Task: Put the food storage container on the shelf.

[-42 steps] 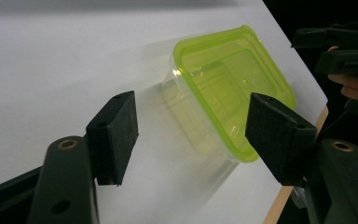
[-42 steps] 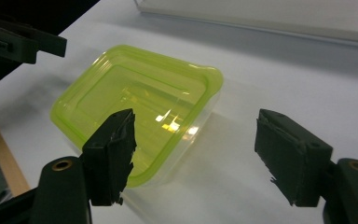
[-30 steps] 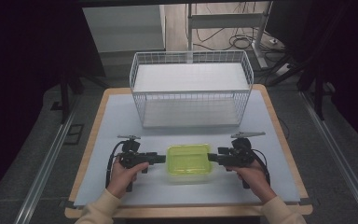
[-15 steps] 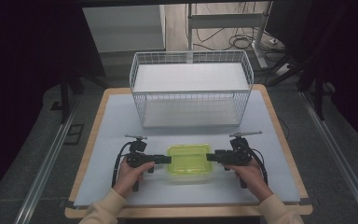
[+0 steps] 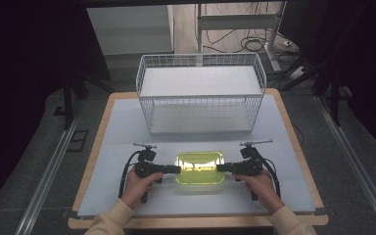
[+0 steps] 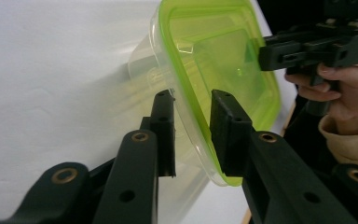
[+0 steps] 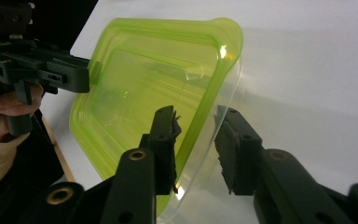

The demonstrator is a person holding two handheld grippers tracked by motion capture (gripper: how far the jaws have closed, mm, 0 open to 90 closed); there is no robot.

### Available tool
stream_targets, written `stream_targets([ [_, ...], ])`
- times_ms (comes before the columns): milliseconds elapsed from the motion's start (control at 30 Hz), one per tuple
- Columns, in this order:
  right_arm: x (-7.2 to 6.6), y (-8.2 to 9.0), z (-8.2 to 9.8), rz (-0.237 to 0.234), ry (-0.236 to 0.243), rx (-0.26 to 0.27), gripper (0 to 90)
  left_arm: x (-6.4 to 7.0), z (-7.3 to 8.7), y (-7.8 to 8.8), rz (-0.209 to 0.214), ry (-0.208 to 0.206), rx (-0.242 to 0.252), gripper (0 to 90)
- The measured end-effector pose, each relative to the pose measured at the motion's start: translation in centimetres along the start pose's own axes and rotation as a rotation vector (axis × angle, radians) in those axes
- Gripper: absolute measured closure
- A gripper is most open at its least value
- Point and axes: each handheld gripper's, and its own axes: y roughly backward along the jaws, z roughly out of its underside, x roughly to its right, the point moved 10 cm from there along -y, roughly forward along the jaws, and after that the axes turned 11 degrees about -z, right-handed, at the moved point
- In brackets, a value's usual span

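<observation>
Clear plastic container w/ a lime-green lid (image 5: 200, 168) sits near the front edge of the white table surface (image 5: 127, 122), mid-width. Left gripper (image 6: 191, 135) straddles its left rim, right gripper (image 7: 196, 149) the right rim; both jaws apart, not clenched yet. White wire basket (image 5: 200, 93) at the back edge, well apart.

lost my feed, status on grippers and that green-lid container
Left gripper and right gripper straddle opposite rims of container, jaws not visibly clamped. Wire basket beyond, nothing between.
</observation>
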Motion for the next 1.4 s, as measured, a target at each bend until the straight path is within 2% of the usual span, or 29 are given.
stream_targets([
  [33, 0.0, 0.0, 0.0, 0.0, 0.0, 0.0, 71.5, 0.1, 0.0, 0.1, 0.005, -0.003, 0.0, 73.6],
  [67, -0.2, 0.3, 0.0, -0.001, -0.013, 0.009, 74.6, 0.6, -0.1, 0.4, 0.022, -0.004, 0.026, 76.1],
  [100, -0.3, 0.4, 0.0, -0.003, -0.019, 0.012, 75.2, 0.6, -0.1, 0.4, 0.022, -0.004, 0.026, 77.0],
  [133, -0.3, 0.5, 0.0, 0.002, -0.015, 0.014, 75.9, 0.8, -0.2, 0.7, 0.014, -0.021, 0.038, 77.8],
  [267, -0.8, 0.7, -0.1, 0.014, -0.007, 0.025, 78.4, 1.0, -0.3, 1.1, 0.002, -0.03, 0.064, 81.2],
  [400, -1.1, 0.9, -0.3, 0.009, 0.003, 0.038, 79.8, 1.1, -0.1, 1.2, -0.008, -0.042, 0.067, 82.3],
  [867, -2.3, 1.4, -0.7, -0.015, 0.015, 0.077, 79.7, 1.5, -0.1, 1.8, 0.001, -0.048, 0.088, 82.2],
  [1033, -2.7, 1.8, -0.9, -0.021, 0.044, 0.084, 79.5, 1.6, -0.3, 1.9, 0.008, -0.05, 0.089, 82.0],
  [1400, -3.5, 2.2, -1.3, -0.029, 0.068, 0.097, 79.4, 2.0, -0.6, 2.5, 0.019, -0.071, 0.096, 81.9],
])
